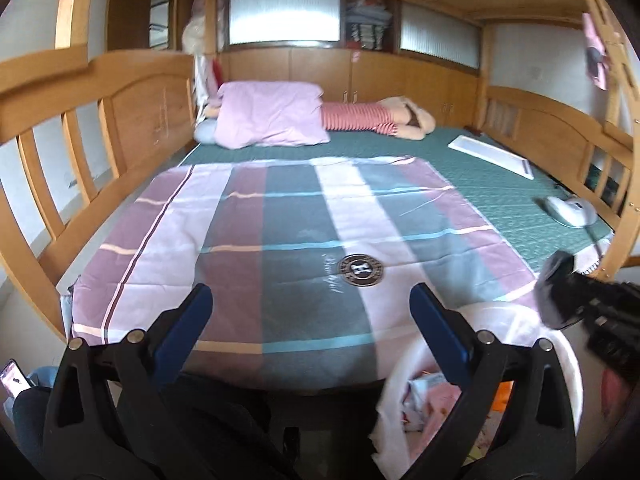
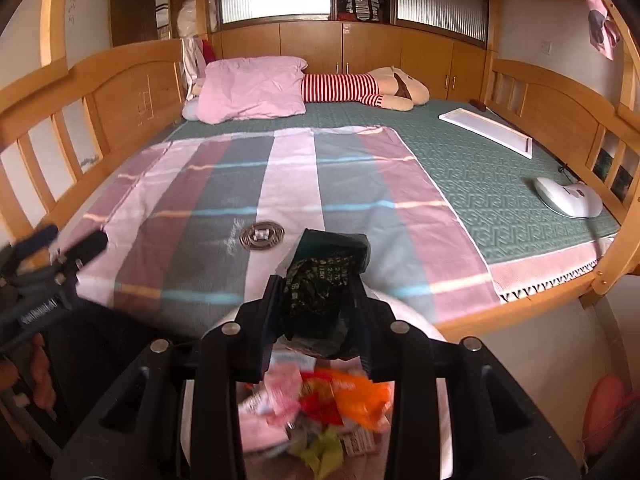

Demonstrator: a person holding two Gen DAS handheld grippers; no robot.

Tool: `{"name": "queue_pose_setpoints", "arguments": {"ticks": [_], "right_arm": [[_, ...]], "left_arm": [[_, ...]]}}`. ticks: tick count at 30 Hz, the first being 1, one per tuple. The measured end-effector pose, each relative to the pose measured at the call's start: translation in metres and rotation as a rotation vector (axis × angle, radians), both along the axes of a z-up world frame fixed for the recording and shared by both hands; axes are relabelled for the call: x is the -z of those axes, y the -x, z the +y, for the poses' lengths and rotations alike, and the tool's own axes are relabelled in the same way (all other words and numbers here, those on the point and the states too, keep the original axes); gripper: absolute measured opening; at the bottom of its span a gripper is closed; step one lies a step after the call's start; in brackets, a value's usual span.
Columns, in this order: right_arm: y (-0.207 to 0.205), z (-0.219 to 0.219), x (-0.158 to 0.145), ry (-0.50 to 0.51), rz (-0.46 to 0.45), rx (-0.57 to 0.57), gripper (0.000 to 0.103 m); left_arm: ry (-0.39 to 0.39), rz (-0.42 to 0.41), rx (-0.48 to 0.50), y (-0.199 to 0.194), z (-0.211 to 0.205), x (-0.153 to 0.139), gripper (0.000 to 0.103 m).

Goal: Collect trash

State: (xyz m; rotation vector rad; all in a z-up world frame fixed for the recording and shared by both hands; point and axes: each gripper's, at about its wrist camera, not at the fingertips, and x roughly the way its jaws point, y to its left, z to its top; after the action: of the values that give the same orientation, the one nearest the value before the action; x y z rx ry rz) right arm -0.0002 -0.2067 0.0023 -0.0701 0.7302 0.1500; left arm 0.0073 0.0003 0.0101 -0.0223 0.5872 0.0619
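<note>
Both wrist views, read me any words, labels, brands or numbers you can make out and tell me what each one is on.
"H": centre of the round emblem on the striped sheet.
Cursive script beside that emblem: too blurred to read.
Pale printed characters and digits on the dark crumpled wrapper held in the right gripper: too creased and small to read.
White lettering on the left gripper, seen from the right wrist view: blurred, unreadable.
Wrappers in the white bin: print blurred.

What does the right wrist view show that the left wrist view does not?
Only the right wrist view: the right gripper shut on a dark wrapper, above colourful trash in the bin.
Only the left wrist view: the left gripper open, holding nothing, and a phone.
Both: the striped sheet, pink pillow and bin.
</note>
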Motion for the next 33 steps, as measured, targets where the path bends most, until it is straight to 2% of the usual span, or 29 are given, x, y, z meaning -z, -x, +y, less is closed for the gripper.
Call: {"name": "queue_pose_setpoints", "arguments": {"ticks": [2, 7, 11, 14, 16, 19, 22, 25, 28, 33], "right_arm": [[0.005, -0.001, 0.005, 0.010, 0.017, -0.005, 0.036], [0.007, -0.010, 0.021, -0.031, 0.104, 0.002, 0.050], [0.010, -0.017, 0.014, -0.068, 0.092, 0.020, 0.060], [0.019, -0.021, 0.000, -0.073, 0.012, 0.054, 0.073], [0.030, -0.022, -0.011, -0.060, -0.094, 0.085, 0.087], [0.043, -0.022, -0.024, -0.057, -0.235, 0.098, 0.100], [0.049, -0.026, -0.032, -0.085, -0.301, 0.113, 0.100], [0.050, -0.034, -0.034, -0.118, -0.319, 0.148, 0.100], [0.047, -0.040, -0.029, -0.132, -0.290, 0.174, 0.100], [0.043, -0.038, -0.019, -0.087, -0.237, 0.186, 0.100]], "left_arm": [[-0.007, -0.007, 0.014, 0.007, -0.007, -0.004, 0.098], [-0.019, -0.026, 0.031, 0.020, -0.018, -0.011, 0.098], [-0.017, -0.021, 0.033, 0.022, -0.021, -0.011, 0.098], [-0.012, -0.025, 0.034, 0.025, -0.022, -0.012, 0.098], [0.000, -0.038, 0.033, 0.028, -0.022, -0.014, 0.098], [0.017, -0.052, 0.027, 0.033, -0.020, -0.018, 0.098], [0.037, -0.073, 0.024, 0.035, -0.017, -0.019, 0.099], [0.044, -0.084, 0.005, 0.037, -0.015, -0.020, 0.099], [0.032, -0.091, -0.008, 0.038, -0.017, -0.022, 0.099], [0.015, -0.092, -0.006, 0.038, -0.019, -0.021, 0.099]]}}
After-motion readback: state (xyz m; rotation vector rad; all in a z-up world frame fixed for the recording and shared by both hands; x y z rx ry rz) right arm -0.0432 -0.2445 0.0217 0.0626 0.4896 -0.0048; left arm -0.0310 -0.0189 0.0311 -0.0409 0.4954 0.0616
